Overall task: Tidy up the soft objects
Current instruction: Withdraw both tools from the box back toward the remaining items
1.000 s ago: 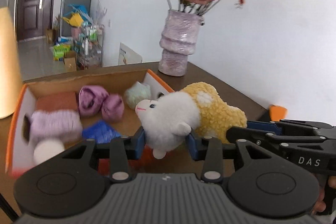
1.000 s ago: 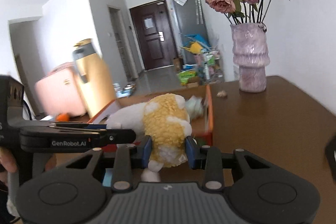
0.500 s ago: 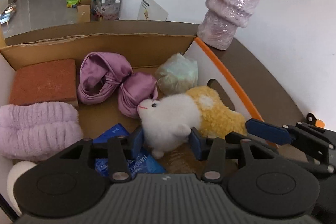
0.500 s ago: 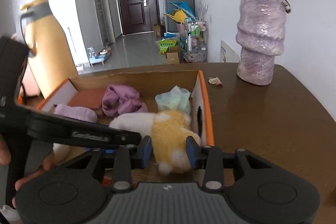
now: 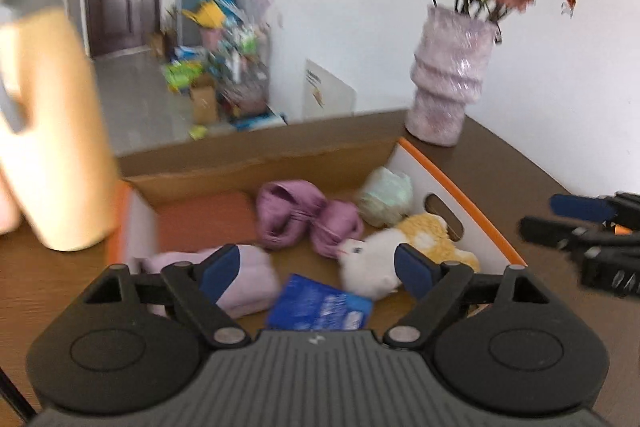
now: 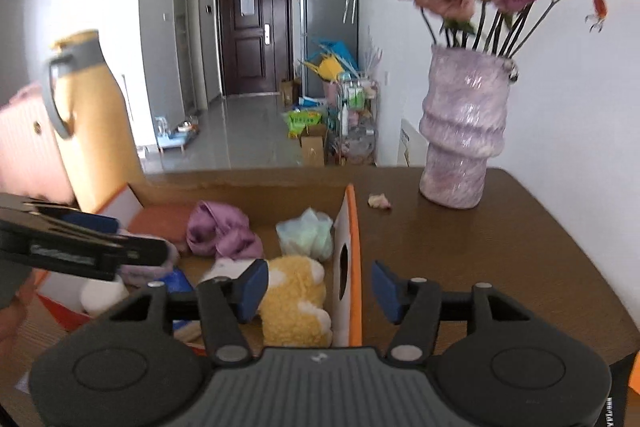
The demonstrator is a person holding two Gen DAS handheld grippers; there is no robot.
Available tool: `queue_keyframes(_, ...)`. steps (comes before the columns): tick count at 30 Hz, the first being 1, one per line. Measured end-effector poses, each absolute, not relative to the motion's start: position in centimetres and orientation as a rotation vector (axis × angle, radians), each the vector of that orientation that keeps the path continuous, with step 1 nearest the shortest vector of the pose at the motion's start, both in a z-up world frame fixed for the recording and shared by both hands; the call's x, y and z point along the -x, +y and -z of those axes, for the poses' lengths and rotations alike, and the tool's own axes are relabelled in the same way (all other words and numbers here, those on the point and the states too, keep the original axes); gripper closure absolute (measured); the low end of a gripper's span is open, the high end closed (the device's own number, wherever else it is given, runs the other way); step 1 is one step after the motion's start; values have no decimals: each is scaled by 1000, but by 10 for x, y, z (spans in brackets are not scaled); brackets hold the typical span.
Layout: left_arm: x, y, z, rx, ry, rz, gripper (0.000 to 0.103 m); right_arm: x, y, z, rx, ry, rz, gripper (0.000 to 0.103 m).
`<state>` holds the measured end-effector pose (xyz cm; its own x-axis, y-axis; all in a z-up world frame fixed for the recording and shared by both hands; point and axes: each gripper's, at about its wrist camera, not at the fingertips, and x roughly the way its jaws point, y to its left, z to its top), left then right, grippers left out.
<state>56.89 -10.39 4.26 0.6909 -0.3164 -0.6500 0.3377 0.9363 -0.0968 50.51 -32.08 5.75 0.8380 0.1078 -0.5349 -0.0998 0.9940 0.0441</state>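
box (image 5: 472, 203): sheep (image 5: 400, 251) by right wall, purple cloth (image 5: 296, 215), mint pouch (image 5: 386, 195), orange pad (image 5: 208, 219), lilac towel (image 5: 240, 275), blue pack (image 5: 320, 307) | left gripper (image 5: 316, 269): fingers spread, empty | right gripper (image 6: 316, 285): fingers apart, clear of sheep | change: both jaws just opened, sheep released into box
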Motion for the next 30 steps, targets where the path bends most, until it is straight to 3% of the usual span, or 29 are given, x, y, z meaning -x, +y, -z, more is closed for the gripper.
queue_keyframes(6, -516, -60, -80, -41, 647, 274, 10, -463, -329, -95, -18, 500, -128, 33)
queue_keyframes(16, -420, -28, -115, -54, 499, 197, 3, -392, -316, -124, -36, 415, -179, 24)
queue_keyframes(30, -240, -15, -76, -62, 267, 96, 0, -238, -298, -84, -15, 252, -229, 20)
